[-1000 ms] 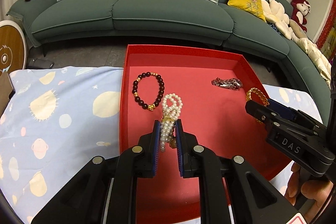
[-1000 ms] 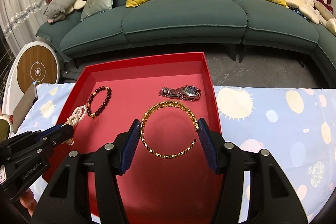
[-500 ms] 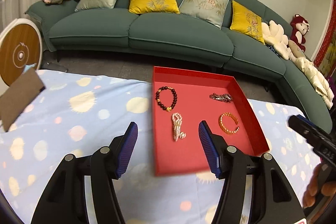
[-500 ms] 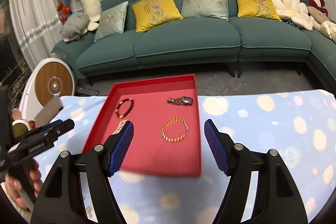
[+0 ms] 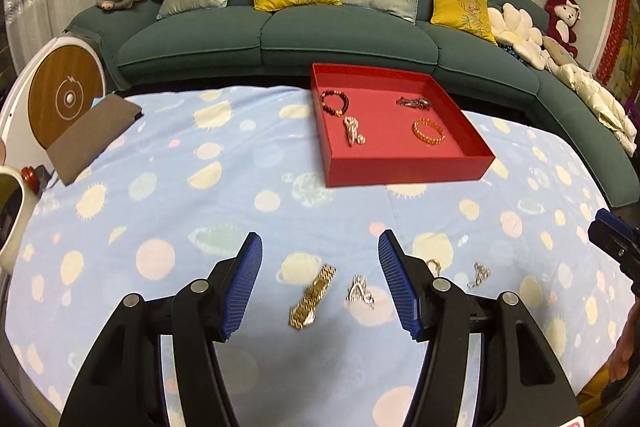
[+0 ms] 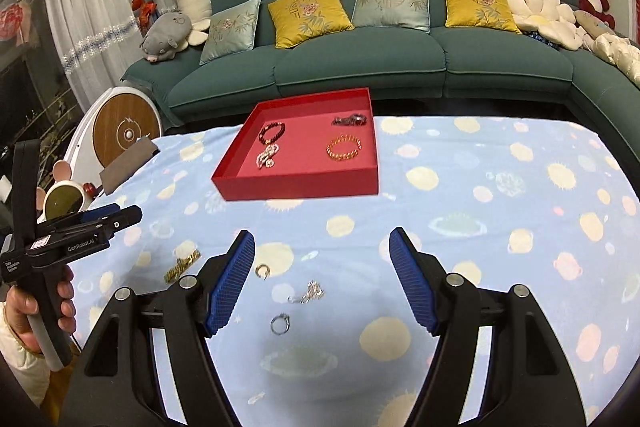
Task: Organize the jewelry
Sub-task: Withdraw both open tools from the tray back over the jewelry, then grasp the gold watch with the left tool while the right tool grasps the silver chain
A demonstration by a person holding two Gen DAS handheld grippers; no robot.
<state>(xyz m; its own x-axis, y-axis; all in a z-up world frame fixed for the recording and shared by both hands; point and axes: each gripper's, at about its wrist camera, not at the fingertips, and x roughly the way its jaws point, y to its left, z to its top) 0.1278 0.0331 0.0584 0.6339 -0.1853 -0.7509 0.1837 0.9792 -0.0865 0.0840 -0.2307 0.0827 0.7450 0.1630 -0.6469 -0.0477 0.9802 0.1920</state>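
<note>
Left wrist view showed the left gripper (image 5: 320, 281) spread empty above a gold watch (image 5: 313, 297) at six o'clock: light, slippery links, best pinched across the band. Right gripper (image 6: 322, 281) gaped empty.

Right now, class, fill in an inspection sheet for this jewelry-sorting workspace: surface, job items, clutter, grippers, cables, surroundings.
Surface: light blue planet-print cloth covering the table.
Job's things: red tray holds a dark bead bracelet, pearl bracelet, gold bangle and silver watch. Loose on the cloth: gold watch, a silver piece, small hoop, silver ring, silver chain piece.
Clutter: brown pad at the cloth's left edge.
Grippers: left gripper open, empty; right gripper open, empty.
Cables: nothing seen.
Surroundings: green sofa with cushions and plush toys; a round wooden-faced device.
</note>
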